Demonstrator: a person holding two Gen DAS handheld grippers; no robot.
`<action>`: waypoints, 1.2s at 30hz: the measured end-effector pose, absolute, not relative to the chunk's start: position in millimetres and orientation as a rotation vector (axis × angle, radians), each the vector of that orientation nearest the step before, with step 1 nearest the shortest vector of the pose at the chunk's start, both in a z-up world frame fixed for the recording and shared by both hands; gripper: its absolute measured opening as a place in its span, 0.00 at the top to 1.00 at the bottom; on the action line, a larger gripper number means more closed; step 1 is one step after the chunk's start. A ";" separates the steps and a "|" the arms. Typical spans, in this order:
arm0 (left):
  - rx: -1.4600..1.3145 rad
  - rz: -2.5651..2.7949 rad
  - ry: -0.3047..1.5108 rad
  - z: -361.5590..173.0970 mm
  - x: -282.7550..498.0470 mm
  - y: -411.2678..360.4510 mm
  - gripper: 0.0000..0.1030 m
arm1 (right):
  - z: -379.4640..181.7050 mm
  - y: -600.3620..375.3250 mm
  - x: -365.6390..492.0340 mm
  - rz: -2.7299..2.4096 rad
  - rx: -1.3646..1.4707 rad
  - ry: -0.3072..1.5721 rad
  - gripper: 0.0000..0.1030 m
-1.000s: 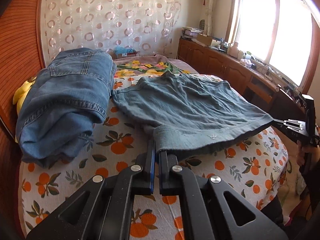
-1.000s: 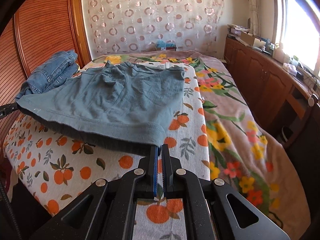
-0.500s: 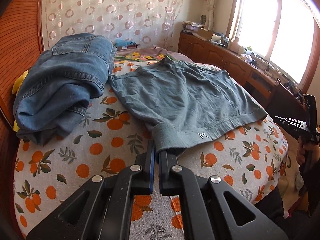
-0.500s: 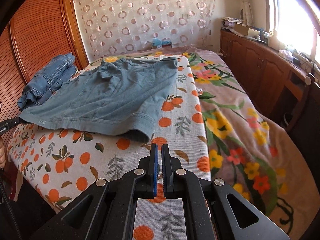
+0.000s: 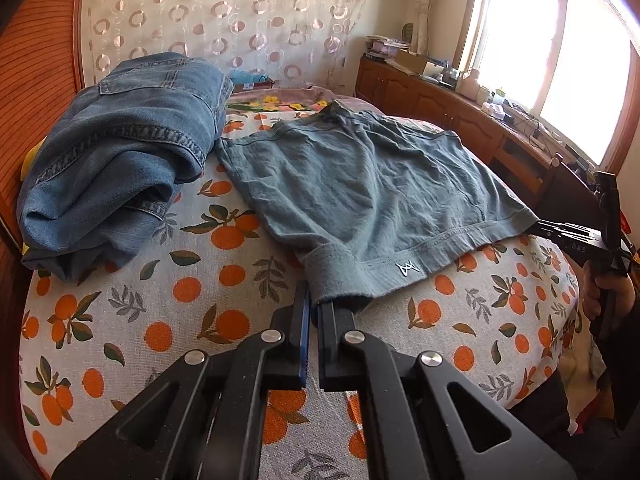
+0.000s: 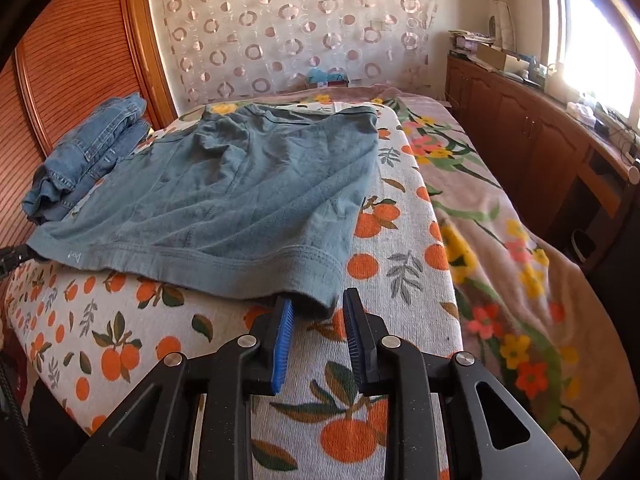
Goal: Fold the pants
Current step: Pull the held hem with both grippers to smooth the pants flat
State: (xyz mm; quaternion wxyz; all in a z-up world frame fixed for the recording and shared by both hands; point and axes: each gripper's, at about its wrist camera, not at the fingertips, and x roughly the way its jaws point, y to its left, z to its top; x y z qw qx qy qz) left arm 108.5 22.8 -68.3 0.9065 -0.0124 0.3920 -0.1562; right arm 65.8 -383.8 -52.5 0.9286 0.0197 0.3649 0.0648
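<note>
The grey-green shorts (image 6: pixel 240 192) lie flat on the orange-print sheet (image 6: pixel 400 280), long axis running left to right along the near hem, the opposite edge toward the far curtain. The left gripper (image 5: pixel 313 312) is clamped on the near left hem corner. The right gripper (image 6: pixel 318 304) has just been opening; its blue pads (image 6: pixel 283 320) stand apart with the near right hem corner lying loose between them. Folded jeans (image 5: pixel 120 152) sit just left of the shorts.
</note>
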 end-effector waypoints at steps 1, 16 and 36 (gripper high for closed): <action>-0.025 -0.322 0.807 -68.2 108.3 23.4 0.97 | -51.8 -386.1 66.7 0.135 0.051 0.743 0.94; -0.053 -0.369 0.778 -53.6 89.6 28.3 0.97 | -36.7 -402.2 18.3 0.159 0.089 0.695 0.98; -0.057 -0.368 0.835 -67.0 47.1 38.9 0.97 | -52.5 -397.8 -10.5 0.164 0.102 0.748 0.98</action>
